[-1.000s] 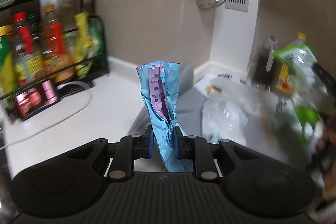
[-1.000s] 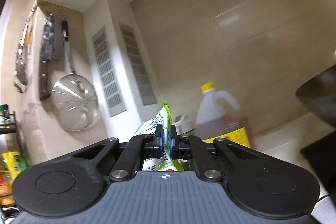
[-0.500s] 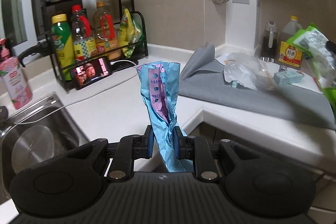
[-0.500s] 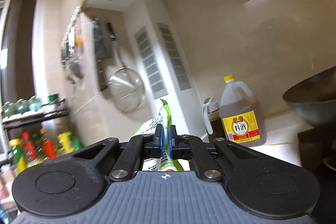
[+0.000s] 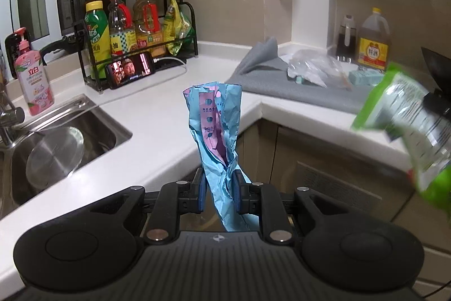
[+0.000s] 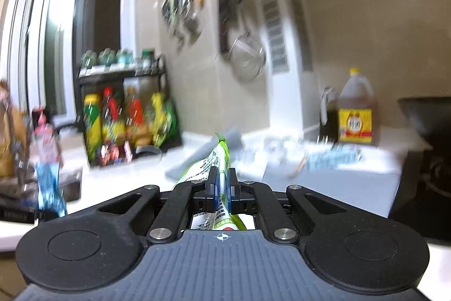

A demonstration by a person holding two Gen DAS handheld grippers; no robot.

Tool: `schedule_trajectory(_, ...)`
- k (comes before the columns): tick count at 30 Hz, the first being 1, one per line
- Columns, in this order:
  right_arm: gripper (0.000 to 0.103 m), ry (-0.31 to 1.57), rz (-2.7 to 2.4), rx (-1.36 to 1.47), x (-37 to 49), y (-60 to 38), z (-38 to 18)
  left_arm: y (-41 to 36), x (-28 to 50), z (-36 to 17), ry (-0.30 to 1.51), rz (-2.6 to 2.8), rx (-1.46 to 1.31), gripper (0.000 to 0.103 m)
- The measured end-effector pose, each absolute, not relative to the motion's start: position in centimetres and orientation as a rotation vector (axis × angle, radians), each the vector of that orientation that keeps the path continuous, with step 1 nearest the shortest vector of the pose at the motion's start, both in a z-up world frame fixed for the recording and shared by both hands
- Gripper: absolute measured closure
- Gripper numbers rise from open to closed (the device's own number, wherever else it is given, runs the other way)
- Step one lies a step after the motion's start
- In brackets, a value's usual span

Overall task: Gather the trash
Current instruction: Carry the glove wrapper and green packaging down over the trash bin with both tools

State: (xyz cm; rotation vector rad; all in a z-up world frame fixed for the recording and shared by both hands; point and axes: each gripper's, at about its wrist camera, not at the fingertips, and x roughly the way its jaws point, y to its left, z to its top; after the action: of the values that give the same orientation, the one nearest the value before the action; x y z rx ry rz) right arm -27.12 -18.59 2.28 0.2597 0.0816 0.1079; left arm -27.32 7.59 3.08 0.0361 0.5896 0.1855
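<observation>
My left gripper [image 5: 219, 185] is shut on a crumpled blue and pink wrapper [image 5: 215, 120], held upright off the counter's front corner. My right gripper [image 6: 222, 188] is shut on a green and white snack bag [image 6: 210, 162]; the bag also shows at the right of the left wrist view [image 5: 406, 120], in the air before the counter. The blue wrapper shows blurred at the left of the right wrist view [image 6: 49, 182]. A crumpled clear plastic bag [image 5: 313, 68] and a light blue carton [image 5: 363, 76] lie on the grey mat [image 5: 282, 81].
The white L-shaped counter [image 5: 157, 109] has a steel sink [image 5: 56, 137] at left. A black rack [image 5: 135, 19] of bottles and a phone [image 5: 131, 69] stand at the back. An oil jug [image 5: 373, 41] and a dark wok [image 6: 425, 112] are at right. Cabinet doors [image 5: 324, 174] are below.
Both grippers have pulled back from the counter with their trash still held. The views have widened and the right wrist view has swung left and down.
</observation>
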Motion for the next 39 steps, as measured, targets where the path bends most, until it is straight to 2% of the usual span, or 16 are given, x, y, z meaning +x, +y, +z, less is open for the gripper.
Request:
schedule_trajectory(6, 0.097, 0.242, 0.184, 0.253, -28.0, -15.5, 0.0, 6.1, -26.7, -0.1, 0.804, 0.190, 0.044, 0.082)
schedule_trajectory(11, 0.097, 0.315, 0.211, 0.214, -28.8, -13.8, -1.1, 5.8, -26.9, -2.1, 0.888, 0.130, 0.036, 0.082)
schedule_trajectory(39, 0.097, 0.420, 0.217, 0.164, -27.5, -11.8, -1.9, 5.6, -26.0, -2.9, 0.934, 0.107, 0.047, 0.082)
